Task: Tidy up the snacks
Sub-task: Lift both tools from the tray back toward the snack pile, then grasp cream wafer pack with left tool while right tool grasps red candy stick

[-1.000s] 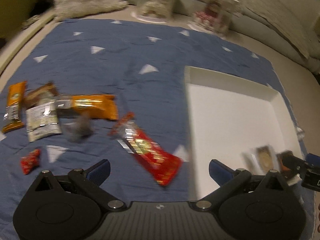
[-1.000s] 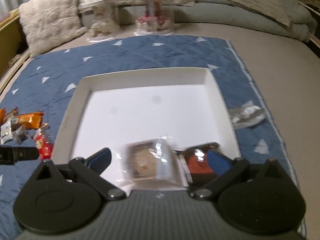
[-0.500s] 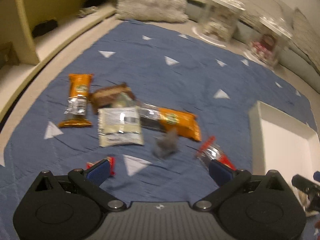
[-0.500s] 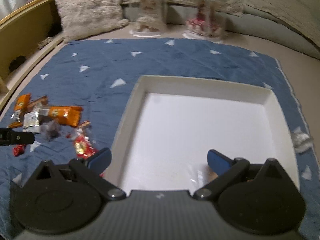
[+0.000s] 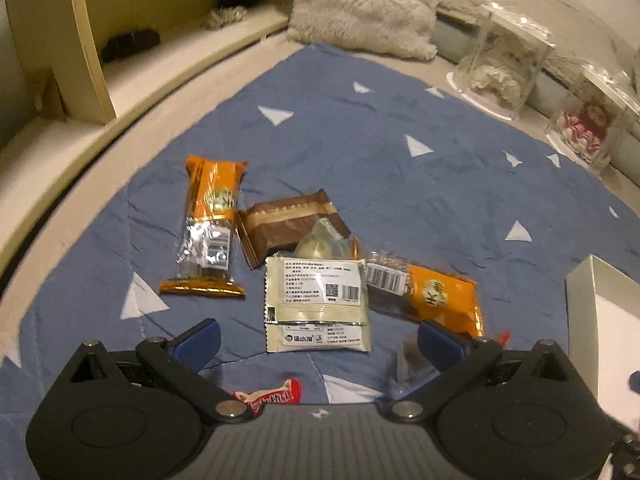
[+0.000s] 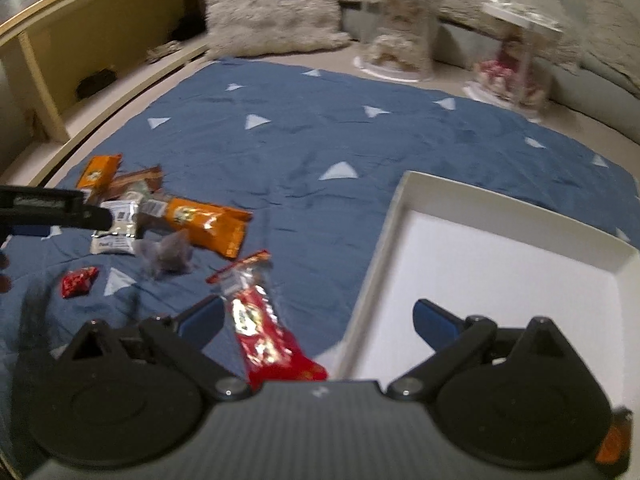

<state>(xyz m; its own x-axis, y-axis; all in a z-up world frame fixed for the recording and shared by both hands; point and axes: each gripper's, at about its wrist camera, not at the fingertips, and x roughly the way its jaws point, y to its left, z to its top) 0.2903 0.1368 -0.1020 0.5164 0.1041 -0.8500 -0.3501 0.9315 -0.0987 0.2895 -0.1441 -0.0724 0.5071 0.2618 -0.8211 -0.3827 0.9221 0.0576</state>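
Several snacks lie on a blue cloth (image 5: 400, 184). In the left wrist view my left gripper (image 5: 320, 342) is open, just short of a cream packet (image 5: 318, 304). Around that packet are two orange bars (image 5: 210, 224) (image 5: 432, 296), a brown packet (image 5: 288, 224) and a small red candy (image 5: 272, 396). My right gripper (image 6: 318, 318) is still wide but its jaws are closing. A long red packet (image 6: 264, 336) lies between them near the left finger, and no pad presses on it. The white tray (image 6: 400, 208) passes under the right finger.
A grey crumpled wrapper (image 6: 168, 256) lies beside the orange bar (image 6: 204, 224). A fluffy pillow (image 5: 368, 4) and two clear display boxes (image 5: 500, 64) (image 5: 588, 120) stand at the cloth's far edge. A wooden shelf (image 5: 80, 40) runs along the left. The left gripper's finger (image 6: 52, 210) shows at the left.
Both grippers have swung left, away from the tray and over the snack pile. The tray slid to the right edge of both views and the snacks in it passed out of sight.
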